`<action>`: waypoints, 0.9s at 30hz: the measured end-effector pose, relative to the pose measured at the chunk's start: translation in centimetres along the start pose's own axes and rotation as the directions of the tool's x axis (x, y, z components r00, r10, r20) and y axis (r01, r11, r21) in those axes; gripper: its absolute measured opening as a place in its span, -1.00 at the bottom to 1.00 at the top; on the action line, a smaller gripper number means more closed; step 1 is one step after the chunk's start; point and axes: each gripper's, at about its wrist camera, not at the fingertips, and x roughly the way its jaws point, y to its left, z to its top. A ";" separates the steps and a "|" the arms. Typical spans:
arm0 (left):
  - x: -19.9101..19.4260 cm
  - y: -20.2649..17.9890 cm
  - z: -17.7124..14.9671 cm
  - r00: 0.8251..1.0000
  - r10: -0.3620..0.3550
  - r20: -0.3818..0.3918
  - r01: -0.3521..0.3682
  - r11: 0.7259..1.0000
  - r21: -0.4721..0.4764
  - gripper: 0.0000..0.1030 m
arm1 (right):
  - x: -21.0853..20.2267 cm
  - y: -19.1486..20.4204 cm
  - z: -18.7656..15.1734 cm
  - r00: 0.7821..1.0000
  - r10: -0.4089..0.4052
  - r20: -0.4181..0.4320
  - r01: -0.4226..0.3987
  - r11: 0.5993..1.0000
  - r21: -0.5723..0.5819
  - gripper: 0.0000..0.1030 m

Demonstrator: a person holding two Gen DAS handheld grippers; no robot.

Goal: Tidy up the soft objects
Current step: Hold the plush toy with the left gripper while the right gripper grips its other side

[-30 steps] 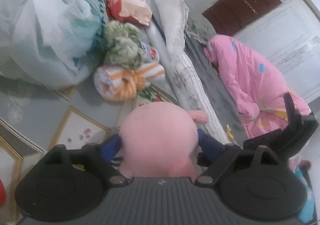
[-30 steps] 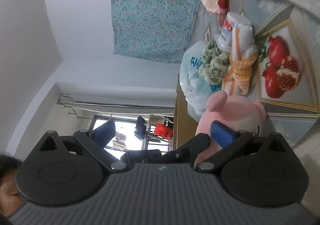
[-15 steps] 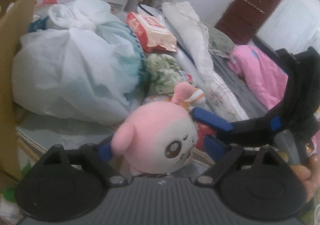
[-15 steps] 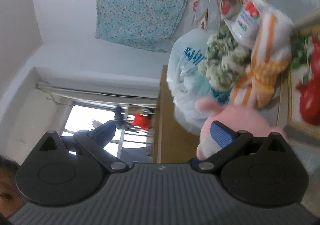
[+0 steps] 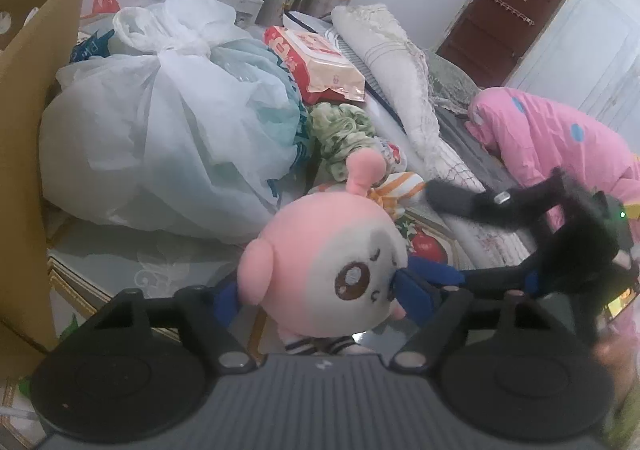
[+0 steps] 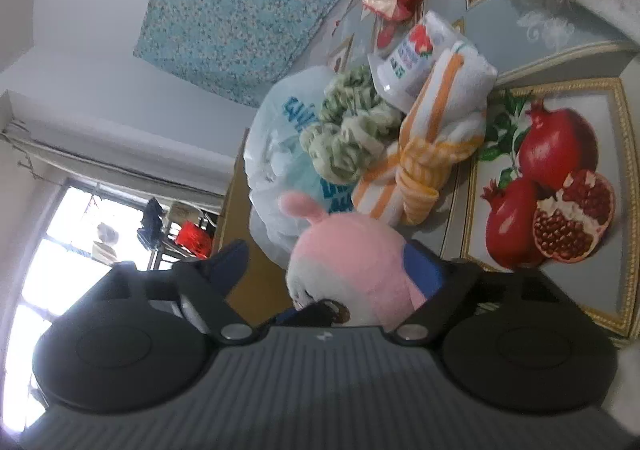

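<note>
The plush [image 5: 320,270] sits between the blue pads of the left gripper [image 5: 320,298], whose jaws are closing and press its sides. The right gripper [image 6: 332,270] is closing too; one pad touches the plush, the other stands clear. Just behind the plush lies the striped towel [image 6: 432,154], then the green cloth [image 5: 340,130], the white bag [image 5: 160,138] beside them, and the box [image 5: 24,130] at far left.

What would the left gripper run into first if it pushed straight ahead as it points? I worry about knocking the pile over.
The left gripper already has the pink plush toy between its closing jaws; pushed on, the toy would likely meet the orange-striped towel roll first, though depth is unclear.
</note>
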 end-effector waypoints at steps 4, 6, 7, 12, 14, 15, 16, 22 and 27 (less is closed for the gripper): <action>-0.2 0.0 -0.1 1.000 0.005 0.012 -0.005 1.000 -0.019 0.52 | 0.0 0.3 -0.4 0.999 -0.049 0.008 0.050 0.997 -0.066 0.23; -0.3 -0.2 -0.2 1.000 0.010 0.015 -0.009 1.000 -0.016 0.51 | -0.2 0.4 -0.6 0.998 -0.056 0.008 0.057 0.995 -0.082 0.19; -0.3 -0.3 -0.2 1.000 0.013 0.015 -0.012 1.000 -0.013 0.51 | -0.3 0.3 -0.7 0.998 -0.059 0.007 0.060 0.995 -0.085 0.17; -0.1 -1.1 0.0 0.999 0.045 0.009 -0.045 0.999 0.009 0.54 | -1.3 -0.5 -1.0 0.998 -0.053 0.022 0.055 0.995 -0.079 0.19; 0.0 -1.3 0.1 0.997 0.077 0.012 -0.077 0.997 0.017 0.67 | -1.0 -0.8 -0.8 0.996 -0.078 0.031 0.080 0.993 -0.092 0.33; -0.1 -1.5 0.0 0.995 0.095 0.018 -0.095 0.995 0.027 0.68 | -0.8 -0.9 -0.6 0.996 -0.087 0.034 0.090 0.992 -0.090 0.40; -0.1 -1.8 0.0 0.994 0.107 0.024 -0.108 0.993 0.037 0.69 | -0.6 -1.1 -0.6 0.995 -0.090 0.035 0.092 0.992 -0.087 0.43; -0.3 -3.0 -0.3 0.985 0.161 0.059 -0.166 0.982 0.095 0.68 | 0.5 -1.4 -0.4 0.999 -0.038 0.002 0.038 0.995 -0.094 0.43; -0.4 -4.5 -0.7 0.976 0.198 0.088 -0.208 0.968 0.140 0.57 | 0.4 -1.0 -1.0 0.999 -0.042 -0.012 0.040 0.992 -0.122 0.30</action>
